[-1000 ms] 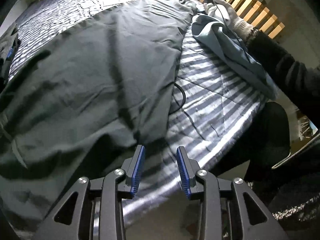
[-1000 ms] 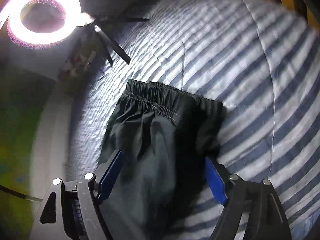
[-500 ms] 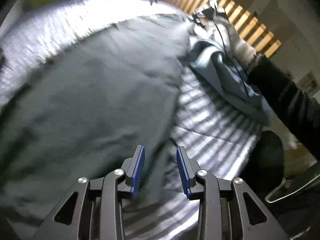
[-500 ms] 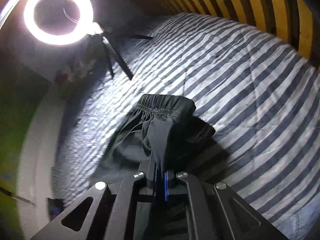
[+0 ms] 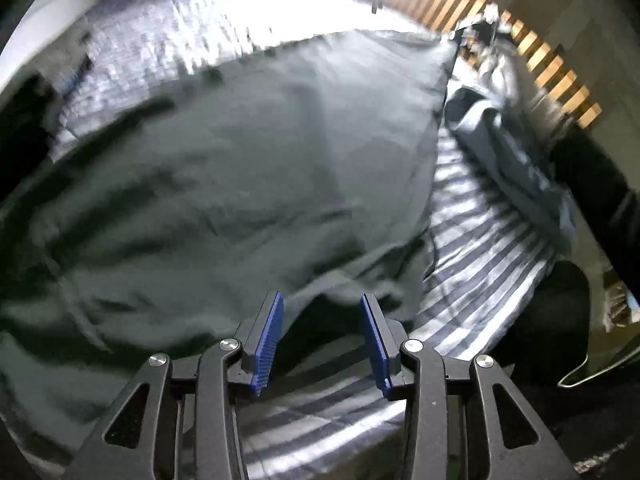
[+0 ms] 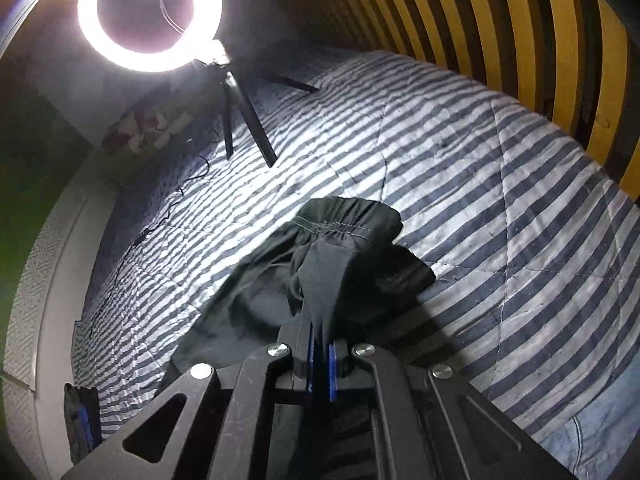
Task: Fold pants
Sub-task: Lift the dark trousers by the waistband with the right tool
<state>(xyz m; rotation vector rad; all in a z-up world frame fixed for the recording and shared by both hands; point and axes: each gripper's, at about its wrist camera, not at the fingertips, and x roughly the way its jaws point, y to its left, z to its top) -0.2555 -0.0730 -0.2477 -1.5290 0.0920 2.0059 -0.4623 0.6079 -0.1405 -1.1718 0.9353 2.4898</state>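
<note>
Dark grey-green pants (image 5: 224, 184) lie spread across the striped bed cover in the left wrist view. My left gripper (image 5: 322, 344) stands open just above their near edge, with a fold of cloth lying between the blue pads but not pinched. In the right wrist view my right gripper (image 6: 320, 360) is shut on the pants (image 6: 340, 256) a little below the elastic waistband (image 6: 340, 222), and the cloth rises bunched off the bed. The left wrist view is blurred.
A striped quilt (image 6: 500, 208) covers the bed. A lit ring light (image 6: 150, 12) on a tripod stands at the far side. Wooden slats (image 6: 520, 40) line the right edge. A grey-blue garment (image 5: 516, 160) lies beside a person's dark sleeve (image 5: 592, 184).
My right gripper has shut on the pants near the waistband and lifted the cloth. My left gripper has moved over the pants' near edge and opened a little wider.
</note>
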